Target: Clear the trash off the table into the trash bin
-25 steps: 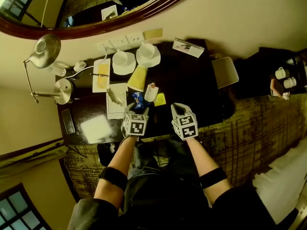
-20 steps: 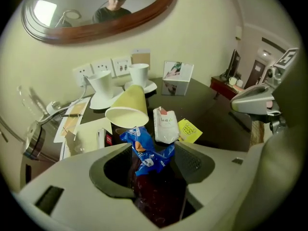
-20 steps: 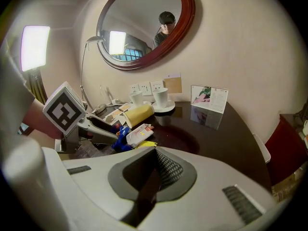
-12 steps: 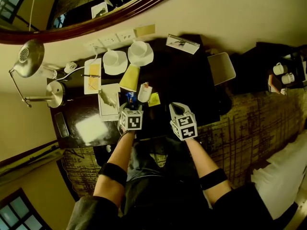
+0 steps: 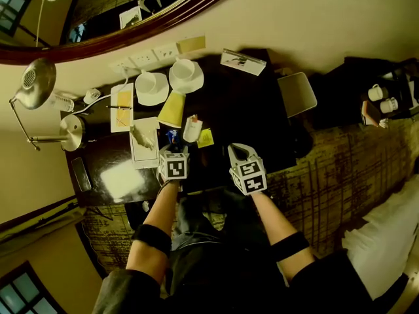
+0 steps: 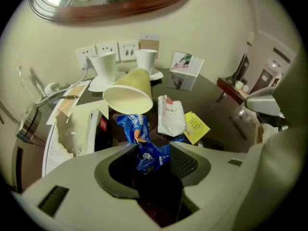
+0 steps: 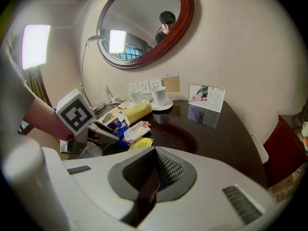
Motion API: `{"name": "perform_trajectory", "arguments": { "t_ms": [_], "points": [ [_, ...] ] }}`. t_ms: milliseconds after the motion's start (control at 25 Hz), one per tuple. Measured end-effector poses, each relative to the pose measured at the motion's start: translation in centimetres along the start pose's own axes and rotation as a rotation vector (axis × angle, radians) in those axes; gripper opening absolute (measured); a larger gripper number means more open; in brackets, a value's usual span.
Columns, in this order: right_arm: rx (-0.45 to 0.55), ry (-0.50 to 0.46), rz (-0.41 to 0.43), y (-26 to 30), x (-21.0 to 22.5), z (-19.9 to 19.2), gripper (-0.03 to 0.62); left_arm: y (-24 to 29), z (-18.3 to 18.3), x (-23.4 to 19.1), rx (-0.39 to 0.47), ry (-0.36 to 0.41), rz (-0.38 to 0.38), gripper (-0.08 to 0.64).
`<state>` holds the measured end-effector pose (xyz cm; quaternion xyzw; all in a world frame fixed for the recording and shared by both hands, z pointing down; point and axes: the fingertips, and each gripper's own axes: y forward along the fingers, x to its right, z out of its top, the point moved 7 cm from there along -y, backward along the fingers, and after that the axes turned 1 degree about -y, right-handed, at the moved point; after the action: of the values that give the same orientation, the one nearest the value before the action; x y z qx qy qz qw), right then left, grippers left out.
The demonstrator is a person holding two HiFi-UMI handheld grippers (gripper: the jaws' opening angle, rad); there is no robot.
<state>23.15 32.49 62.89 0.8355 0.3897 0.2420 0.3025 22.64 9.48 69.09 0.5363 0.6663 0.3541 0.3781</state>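
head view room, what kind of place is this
Most likely a hotel room: a dark desk under an oval wood-framed mirror, white cups on saucers, and white bedding at the lower right.

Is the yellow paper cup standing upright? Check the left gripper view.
No, the yellow paper cup lies on its side, its open mouth facing the camera.

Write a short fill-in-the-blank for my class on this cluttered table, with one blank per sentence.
The left gripper, its jaws just closing, has a ___ wrapper between them.
The yellow paper cup lies on its ___.
The right gripper, jaws shut, holds ___.
Missing words: blue; side; nothing.
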Motion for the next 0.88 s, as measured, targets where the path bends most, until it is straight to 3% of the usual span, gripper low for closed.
{"name": "perform_trajectory", "arguments": {
  "t_ms": [280,640,880],
  "points": [
    [0.003,0.008,-0.01,-0.6,0.2,-0.5,0.0,-0.3,0.2,0.0,0.049,0.004,0.038,0.035],
    [0.014,0.008,-0.009,-1.0,0.0,-0.6,0.0,-1.8,0.4,0.3,0.072,0.007,0.054,0.015],
    [0.034,0.003,0.003,-1.1,-0.7,0.2,0.0,-3.9,1.5,0.3,0.139,0.022,0.062,0.015]
  ]
}}
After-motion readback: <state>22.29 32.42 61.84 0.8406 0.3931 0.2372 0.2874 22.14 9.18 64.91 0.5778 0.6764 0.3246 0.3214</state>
